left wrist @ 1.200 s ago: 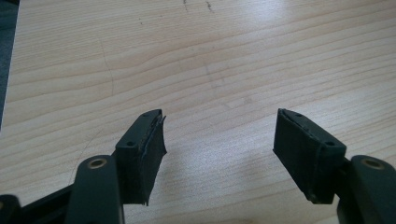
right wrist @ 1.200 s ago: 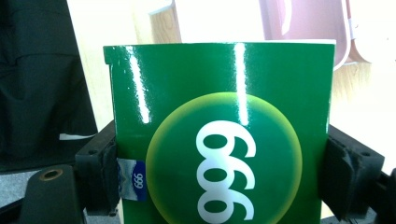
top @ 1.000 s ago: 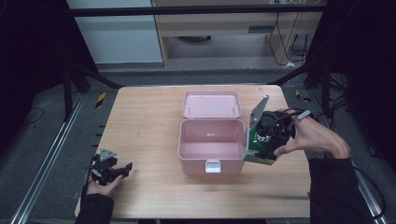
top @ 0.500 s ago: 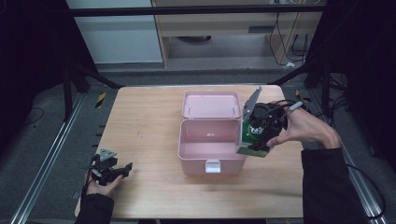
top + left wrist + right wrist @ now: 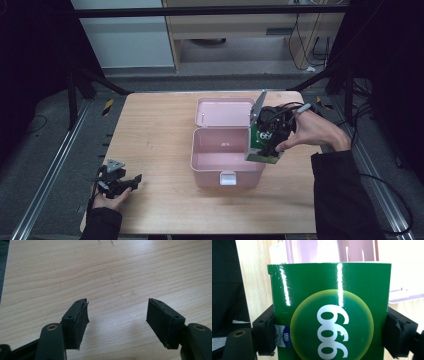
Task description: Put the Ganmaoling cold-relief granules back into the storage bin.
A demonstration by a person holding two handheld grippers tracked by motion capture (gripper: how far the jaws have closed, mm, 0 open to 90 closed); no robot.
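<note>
Right hand-held gripper (image 5: 267,142) clamps green box (image 5: 263,145), long axis down toward pink case (image 5: 225,162).

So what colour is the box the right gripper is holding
Glossy green box, with white digits in a yellow-edged circle; clearest in the right gripper view.

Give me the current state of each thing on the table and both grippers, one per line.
Pink plastic box: upright on the table, open, inside looks bare.
Pink hinged lid: swung back, lying open.
Green glossy carton: off the table, held above the box's right edge.
Right gripper: shut on the carton's sides.
Left gripper: open, holding nothing, over bare wood.
</note>
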